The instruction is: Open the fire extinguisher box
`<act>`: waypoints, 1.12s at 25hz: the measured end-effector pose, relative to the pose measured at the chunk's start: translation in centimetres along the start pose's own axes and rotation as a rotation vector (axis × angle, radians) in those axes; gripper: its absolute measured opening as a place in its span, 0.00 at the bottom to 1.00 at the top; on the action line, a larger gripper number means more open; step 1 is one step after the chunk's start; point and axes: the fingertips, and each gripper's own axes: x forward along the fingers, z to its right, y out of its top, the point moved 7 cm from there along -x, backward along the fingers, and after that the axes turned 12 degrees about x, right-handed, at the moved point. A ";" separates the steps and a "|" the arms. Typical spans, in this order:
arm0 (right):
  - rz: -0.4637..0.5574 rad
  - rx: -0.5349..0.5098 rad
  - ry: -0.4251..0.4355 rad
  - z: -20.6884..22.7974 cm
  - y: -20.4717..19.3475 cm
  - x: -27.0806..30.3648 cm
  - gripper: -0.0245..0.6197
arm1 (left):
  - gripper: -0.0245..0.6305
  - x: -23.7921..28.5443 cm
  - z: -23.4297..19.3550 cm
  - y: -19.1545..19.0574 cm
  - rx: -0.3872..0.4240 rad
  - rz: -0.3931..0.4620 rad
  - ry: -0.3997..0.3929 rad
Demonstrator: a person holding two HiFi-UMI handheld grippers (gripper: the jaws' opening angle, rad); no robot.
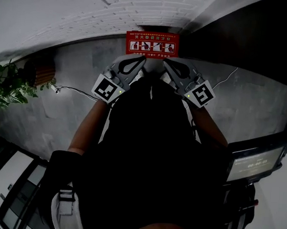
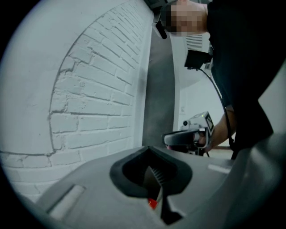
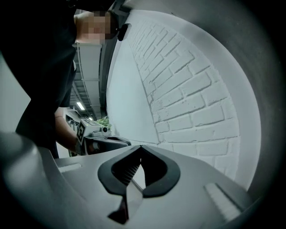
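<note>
The red fire extinguisher box [image 1: 152,43] stands on the grey floor against the white brick wall, with white pictograms on its top face. The person holds both grippers side by side just short of it, neither touching it. My left gripper [image 1: 139,61] is shut, its tips meeting with nothing between them; the left gripper view shows the same closed jaws [image 2: 149,147], with a speck of red low in the gap. My right gripper [image 1: 166,64] is also shut and empty [image 3: 141,146]. Each gripper view shows the other gripper beside it, the right one [image 2: 185,138] and the left one [image 3: 105,143].
A white brick wall [image 1: 141,8] runs behind the box. A dark panel [image 1: 246,40] stands to its right. A leafy plant [image 1: 3,87] is at the left, with a thin cable [image 1: 74,89] on the floor. A device with a lit screen [image 1: 255,163] sits at the right.
</note>
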 end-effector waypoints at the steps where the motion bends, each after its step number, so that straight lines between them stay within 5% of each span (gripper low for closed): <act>1: -0.005 -0.004 -0.017 0.6 -0.2 0.4 0.05 | 0.04 0.1 -0.4 -0.7 -0.010 -0.004 0.003; 8: -0.027 -0.035 -0.107 4.7 -3.5 3.6 0.05 | 0.04 0.5 -1.9 -6.7 -0.054 -0.029 -0.016; 15: -0.055 0.031 -0.205 8.6 -11.6 5.2 0.05 | 0.04 2.9 -2.4 -13.5 -0.090 -0.066 -0.052; 28: -0.016 0.479 -0.501 15.1 -29.7 3.5 0.05 | 0.04 9.6 -0.1 -26.9 -0.079 -0.215 -0.111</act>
